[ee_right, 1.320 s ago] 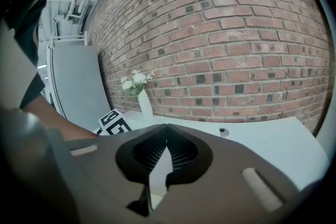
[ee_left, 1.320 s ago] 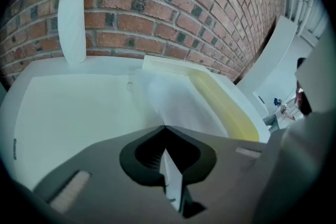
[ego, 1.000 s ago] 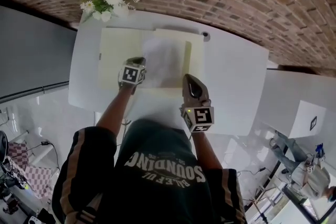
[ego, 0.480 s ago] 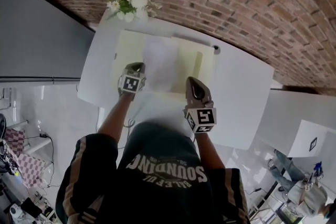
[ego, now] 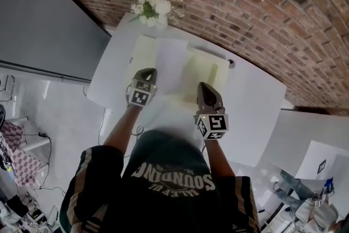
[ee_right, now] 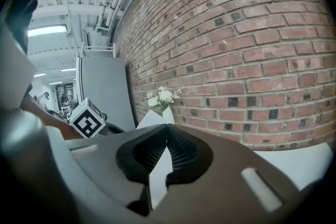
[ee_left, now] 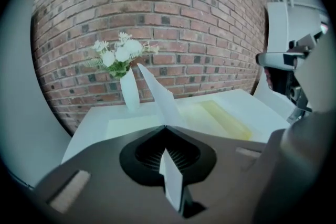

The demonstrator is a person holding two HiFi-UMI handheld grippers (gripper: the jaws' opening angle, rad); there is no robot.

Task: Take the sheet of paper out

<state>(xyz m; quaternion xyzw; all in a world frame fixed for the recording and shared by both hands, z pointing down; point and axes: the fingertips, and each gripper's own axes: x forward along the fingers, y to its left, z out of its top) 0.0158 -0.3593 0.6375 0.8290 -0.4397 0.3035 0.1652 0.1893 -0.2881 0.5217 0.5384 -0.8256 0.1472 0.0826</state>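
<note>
A white sheet of paper [ego: 172,60] rises at a slant from an open pale yellow folder [ego: 204,71] on the white table [ego: 251,95]. My left gripper [ego: 147,72] is shut on the sheet's near left edge. In the left gripper view the paper [ee_left: 160,97] runs up from the closed jaw tips [ee_left: 165,127] over the folder [ee_left: 220,115]. My right gripper [ego: 206,87] is over the folder's near right part. Its jaws [ee_right: 167,126] are shut with a white strip of the sheet [ee_right: 149,119] between them.
A white vase of white flowers [ego: 152,8] stands at the table's far edge by the brick wall, just behind the folder. A grey panel [ego: 49,24] stands to the left. A second white table [ego: 316,144] is at the right.
Both grippers have risen, the left one more. The sheet has come up off the folder and now stands at a steeper slant.
</note>
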